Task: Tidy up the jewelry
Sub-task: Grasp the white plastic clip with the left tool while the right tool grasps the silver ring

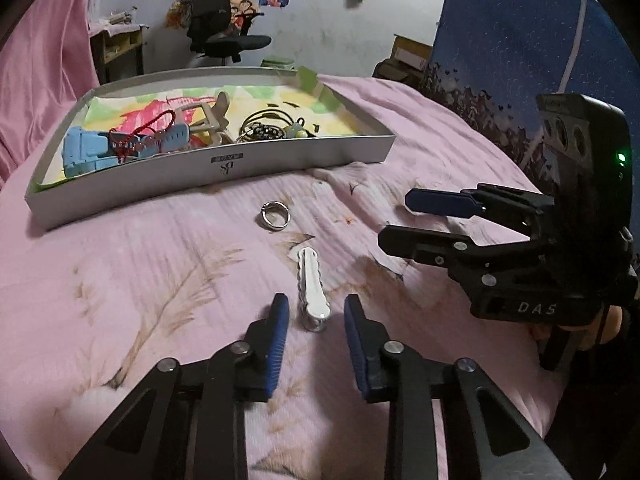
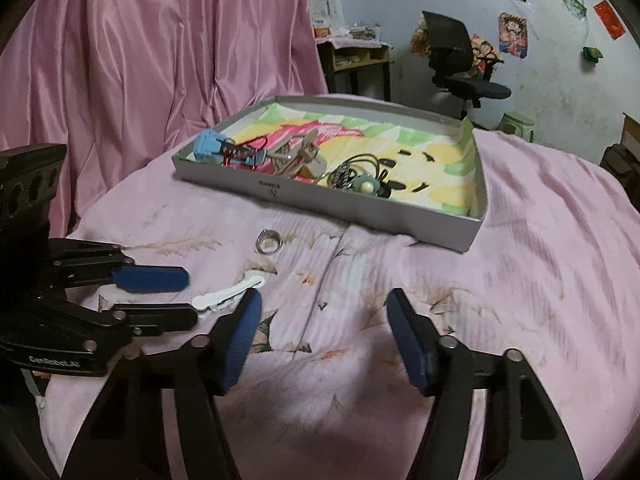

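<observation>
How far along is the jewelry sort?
Mostly done: the blue watch, red cord bracelet and bangles already lie in the grey box. In hand: nothing gripped, but the open left gripper straddles the white hair clip on the pink bedspread. Left: that clip and the silver ring. The right gripper is open and empty.

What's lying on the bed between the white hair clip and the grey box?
A silver ring lies on the pink bedspread between the white hair clip and the grey box; both views show it.
</observation>
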Motion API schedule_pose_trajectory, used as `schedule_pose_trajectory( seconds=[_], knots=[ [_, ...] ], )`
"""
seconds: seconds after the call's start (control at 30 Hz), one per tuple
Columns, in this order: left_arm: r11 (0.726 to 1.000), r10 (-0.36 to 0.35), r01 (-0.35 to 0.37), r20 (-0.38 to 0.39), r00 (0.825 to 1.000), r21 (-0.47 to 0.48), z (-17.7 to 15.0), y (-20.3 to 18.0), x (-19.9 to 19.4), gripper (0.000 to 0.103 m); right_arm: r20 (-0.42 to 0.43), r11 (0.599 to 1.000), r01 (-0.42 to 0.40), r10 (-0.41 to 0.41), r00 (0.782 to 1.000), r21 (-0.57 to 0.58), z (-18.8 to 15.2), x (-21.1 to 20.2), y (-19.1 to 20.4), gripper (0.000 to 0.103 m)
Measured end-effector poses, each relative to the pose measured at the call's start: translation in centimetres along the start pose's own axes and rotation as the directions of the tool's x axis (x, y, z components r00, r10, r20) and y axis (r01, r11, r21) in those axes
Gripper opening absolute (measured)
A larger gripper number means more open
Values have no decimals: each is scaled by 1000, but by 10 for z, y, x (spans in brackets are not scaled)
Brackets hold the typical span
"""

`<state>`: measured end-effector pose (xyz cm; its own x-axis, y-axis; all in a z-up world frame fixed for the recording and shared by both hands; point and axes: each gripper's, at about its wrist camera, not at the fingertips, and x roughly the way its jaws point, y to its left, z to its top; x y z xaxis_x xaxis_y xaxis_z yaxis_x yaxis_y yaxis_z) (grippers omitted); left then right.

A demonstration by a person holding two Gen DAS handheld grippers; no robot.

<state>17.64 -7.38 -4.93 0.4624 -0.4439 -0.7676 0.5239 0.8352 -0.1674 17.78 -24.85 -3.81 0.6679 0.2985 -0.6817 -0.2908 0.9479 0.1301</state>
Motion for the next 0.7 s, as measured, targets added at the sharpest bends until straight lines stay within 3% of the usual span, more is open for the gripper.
schedule_pose_trajectory(
  seconds=[0.17, 0.57, 0.7],
  knots=[
    [1000, 8, -9, -26, 1000, -26, 5, 5, 7, 16, -28, 1000, -5, 5, 1000, -7, 1, 11, 1, 48],
    [993, 62, -62, -2, 998, -97, 10, 17, 4, 15, -54, 1000, -22, 21, 998, -7, 9, 28, 3, 48],
    [987, 83, -80, 19, 996, -139, 11, 25, -1, 15, -62, 1000, -27, 26, 998, -16, 11, 34, 6, 43]
  ],
)
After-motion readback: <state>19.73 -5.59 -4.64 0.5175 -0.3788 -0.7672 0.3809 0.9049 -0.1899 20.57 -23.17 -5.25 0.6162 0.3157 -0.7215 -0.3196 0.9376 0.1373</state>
